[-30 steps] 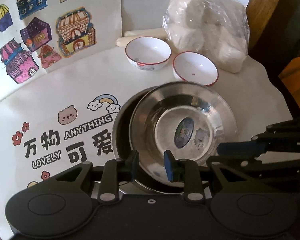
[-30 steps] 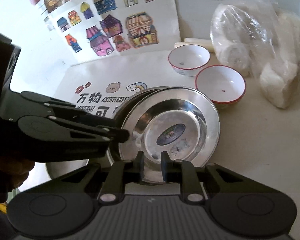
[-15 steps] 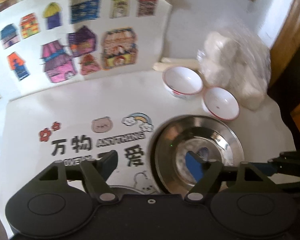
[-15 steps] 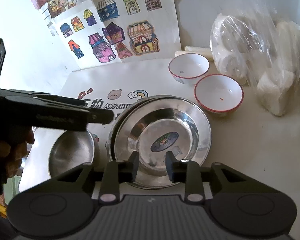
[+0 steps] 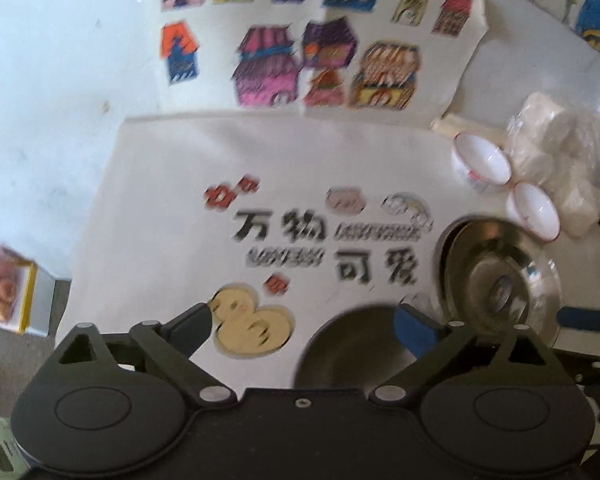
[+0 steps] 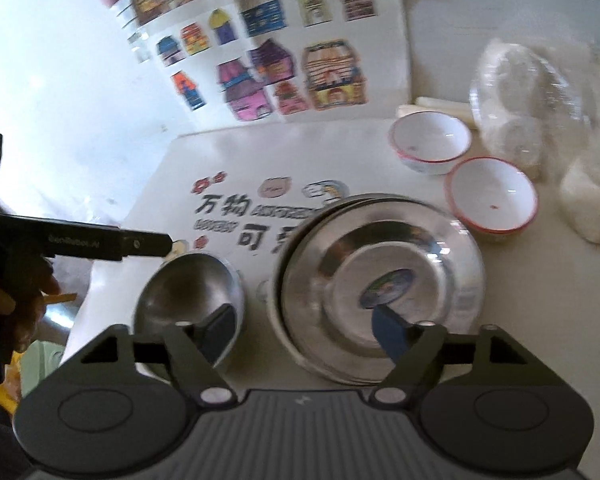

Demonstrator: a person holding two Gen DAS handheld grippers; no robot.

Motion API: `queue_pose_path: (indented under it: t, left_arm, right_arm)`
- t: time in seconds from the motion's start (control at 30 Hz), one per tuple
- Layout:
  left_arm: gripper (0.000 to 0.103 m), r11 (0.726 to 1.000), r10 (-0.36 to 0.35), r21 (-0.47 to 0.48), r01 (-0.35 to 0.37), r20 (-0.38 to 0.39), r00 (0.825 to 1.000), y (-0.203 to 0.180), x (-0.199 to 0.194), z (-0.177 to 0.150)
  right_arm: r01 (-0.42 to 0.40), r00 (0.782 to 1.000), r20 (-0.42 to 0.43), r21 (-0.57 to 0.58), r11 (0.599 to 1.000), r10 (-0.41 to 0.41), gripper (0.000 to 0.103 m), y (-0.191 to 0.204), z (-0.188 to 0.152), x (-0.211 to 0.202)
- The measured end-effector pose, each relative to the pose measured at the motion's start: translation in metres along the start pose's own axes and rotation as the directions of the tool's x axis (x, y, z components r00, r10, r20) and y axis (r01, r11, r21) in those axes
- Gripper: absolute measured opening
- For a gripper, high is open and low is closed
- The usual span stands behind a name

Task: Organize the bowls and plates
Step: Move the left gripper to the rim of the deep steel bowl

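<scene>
A stack of steel plates [image 6: 380,276] sits on the white table, with a blue sticker on the top one; it also shows in the left wrist view [image 5: 500,280]. A steel bowl [image 6: 190,284] stands just left of the stack and shows in the left wrist view [image 5: 348,344]. Two white red-rimmed bowls [image 6: 430,142] [image 6: 492,196] stand behind the stack. My right gripper [image 6: 304,330] is open and empty, raised over the stack's front edge. My left gripper [image 5: 304,324] is open and empty, above the mat left of the steel bowl.
A printed mat [image 5: 284,232] with characters covers the table's middle. A clear bag of white items [image 6: 540,120] lies at the right. House drawings [image 6: 292,76] hang on the wall behind. A small box [image 5: 8,296] lies off the table's left edge.
Both grippers have opened wide and pulled back and up from the plate stack. The left gripper has swung left, so the stack now lies to its right.
</scene>
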State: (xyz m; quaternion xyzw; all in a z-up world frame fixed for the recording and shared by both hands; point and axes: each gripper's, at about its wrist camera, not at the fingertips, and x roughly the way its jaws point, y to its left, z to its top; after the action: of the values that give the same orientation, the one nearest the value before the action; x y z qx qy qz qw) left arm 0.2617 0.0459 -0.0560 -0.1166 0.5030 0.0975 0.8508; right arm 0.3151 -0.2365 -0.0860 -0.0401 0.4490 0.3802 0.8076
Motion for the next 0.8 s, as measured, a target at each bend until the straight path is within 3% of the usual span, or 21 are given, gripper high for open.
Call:
queue_pose_path:
  t: [0.23,0.6,0.8]
  left_arm:
    - [0.102,0.997,-0.074,-0.007,0.074,-0.071,0.995,0.022,0.008,-0.016]
    - [0.102,0.970,-0.171,0.148,0.193,-0.151,0.974,0.030,0.028,-0.021]
    - [0.102,0.948,-0.165,0.238,0.214,-0.209,0.964,0.022,0.040,-0.023]
  right_arm:
    - [-0.057,0.997,-0.048,-0.016,0.998,0.056,0.103,0.030,-0.006,0.014]
    - [-0.037,0.996,-0.076,0.118,0.992,0.047,0.103,0.048,-0.021,0.030]
    - [-0.016,0.995,-0.092,0.190,0.982,0.034,0.102,0.047,-0.026,0.042]
